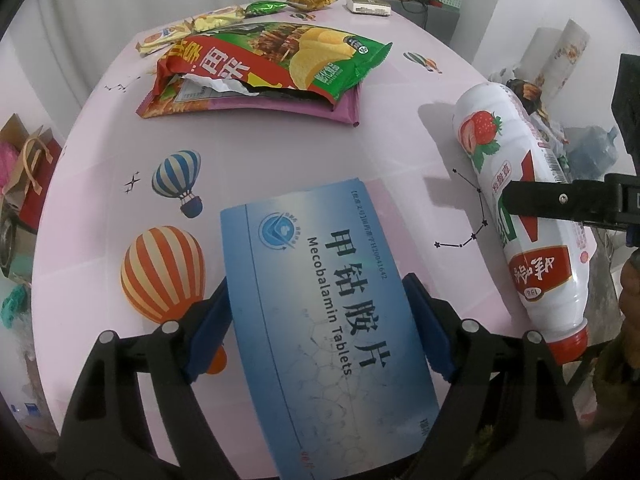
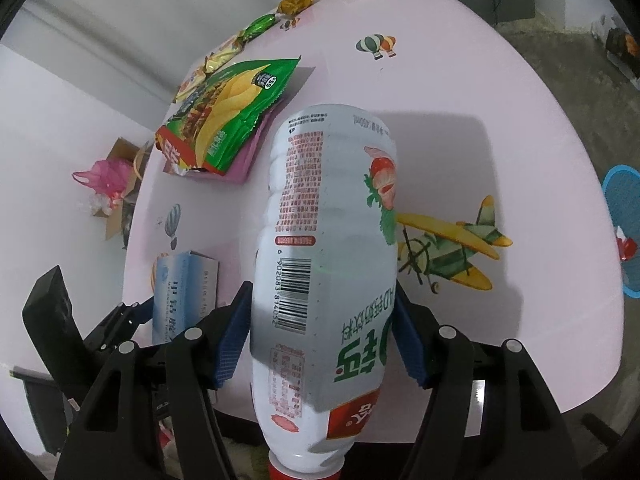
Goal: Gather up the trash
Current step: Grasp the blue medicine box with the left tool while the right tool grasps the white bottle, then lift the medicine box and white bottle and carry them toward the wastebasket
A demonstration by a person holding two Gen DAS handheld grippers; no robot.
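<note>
One round pink table (image 1: 280, 152) carries everything. Two large snack bags lie stacked at its middle, a green chip bag (image 1: 280, 60) on a purple bag (image 1: 280, 106). One white strawberry bottle (image 2: 320, 264) is clamped between the right gripper (image 2: 320, 340) pads, lifted, cap toward the camera. One blue tablet box (image 1: 320, 320) sits gripped across its width in the left gripper (image 1: 320, 328). Four small wrappers (image 1: 224, 16) line the far edge beside one flat carton (image 1: 368, 6).

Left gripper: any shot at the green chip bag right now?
Probably not as is. The left gripper already has the blue tablet box between its fingers, so it would need to drop that first. The table path to the green chip bag looks free.
</note>
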